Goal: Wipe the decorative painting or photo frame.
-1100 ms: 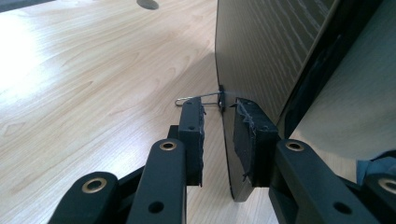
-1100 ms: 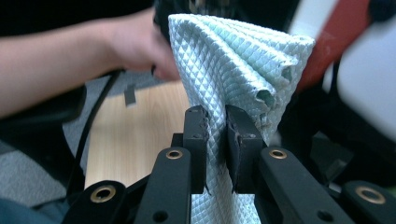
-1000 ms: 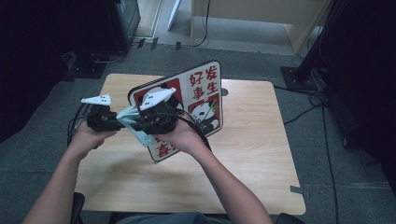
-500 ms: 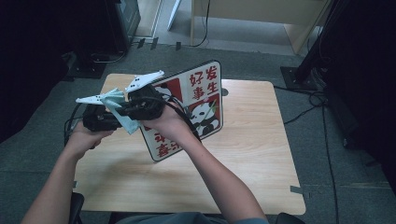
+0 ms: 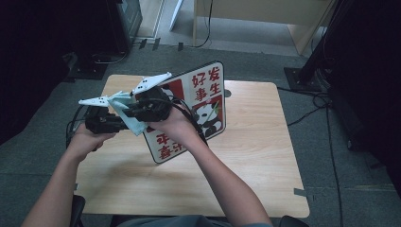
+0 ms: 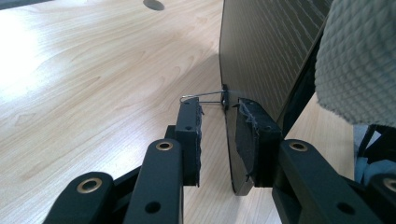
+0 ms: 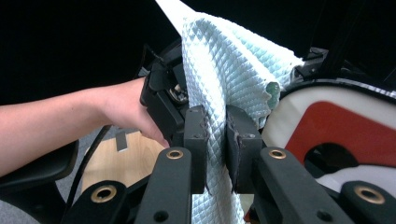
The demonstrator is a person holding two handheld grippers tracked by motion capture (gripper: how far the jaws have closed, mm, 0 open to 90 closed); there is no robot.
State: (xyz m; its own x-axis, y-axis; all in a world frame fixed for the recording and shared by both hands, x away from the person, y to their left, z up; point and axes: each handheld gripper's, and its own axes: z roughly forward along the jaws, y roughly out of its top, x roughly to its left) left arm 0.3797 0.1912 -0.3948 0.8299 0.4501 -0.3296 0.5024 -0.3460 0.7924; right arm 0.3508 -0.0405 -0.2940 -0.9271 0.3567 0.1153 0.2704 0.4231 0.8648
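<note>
A white sign board (image 5: 208, 101) with a panda and red characters stands tilted on the wooden table (image 5: 246, 175). My left gripper (image 5: 120, 124) reaches its left edge. In the left gripper view the board's dark back (image 6: 266, 42) runs between the jaws of the left gripper (image 6: 218, 109), close to the right pad, and a gap shows at the left pad. My right gripper (image 5: 135, 112) is shut on a pale blue quilted cloth (image 5: 124, 106) at the board's left edge. In the right gripper view the cloth (image 7: 219, 70) hangs pinched in the right gripper (image 7: 215, 116), with the board's front (image 7: 345, 126) beside it.
A thin wire clip (image 6: 201, 96) sticks out of the board's back near my left jaws. A round hole (image 5: 227, 93) sits in the table behind the board. Dark cabinets, a wooden desk and cables (image 5: 312, 101) stand on the floor around the table.
My right gripper has lifted the cloth up and to the left, off the board's lower left face to its upper left edge. The left hand and the board have stayed put.
</note>
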